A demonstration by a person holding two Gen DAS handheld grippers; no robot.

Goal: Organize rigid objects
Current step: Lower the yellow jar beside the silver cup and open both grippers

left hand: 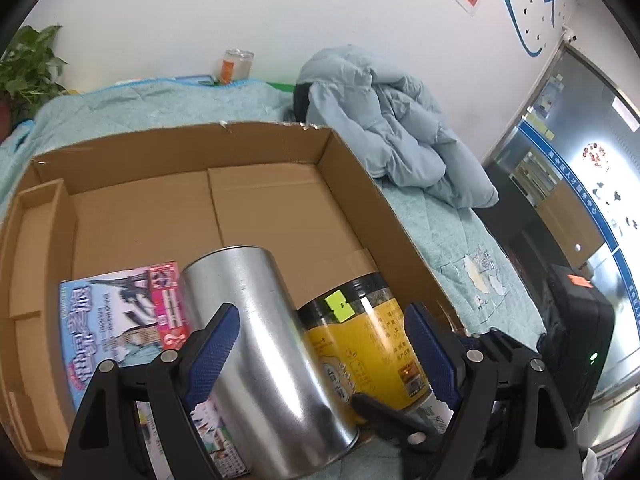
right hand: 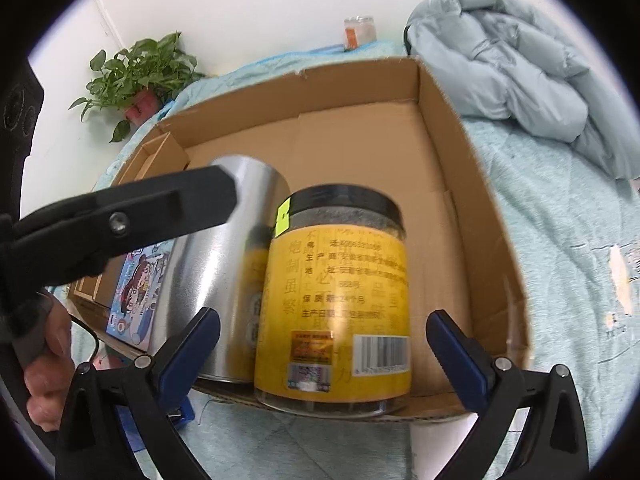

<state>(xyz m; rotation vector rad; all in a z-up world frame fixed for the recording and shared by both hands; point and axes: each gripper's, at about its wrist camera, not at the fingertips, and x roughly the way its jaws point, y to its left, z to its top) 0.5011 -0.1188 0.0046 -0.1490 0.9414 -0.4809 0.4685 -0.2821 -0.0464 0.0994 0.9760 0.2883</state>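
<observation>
Both jaws spread, left gripper [left hand: 322,344] around shiny silver tin [left hand: 264,344], right gripper [right hand: 322,338] framing yellow-labelled black-lidded jar [right hand: 340,296]

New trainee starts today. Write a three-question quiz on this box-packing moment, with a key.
1. True or false: the left gripper is clamped shut on the silver metal tin.
2. What stands right beside the tin in the cardboard box? A) a glass bottle B) the yellow-labelled jar with a black lid C) a mug
3. Fill in: the puzzle box with the Eiffel Tower picture lies on the tin's ____ side in the left wrist view.

Key
1. False: its jaws stand wide open, as do those of the right gripper.
2. B
3. left
</observation>
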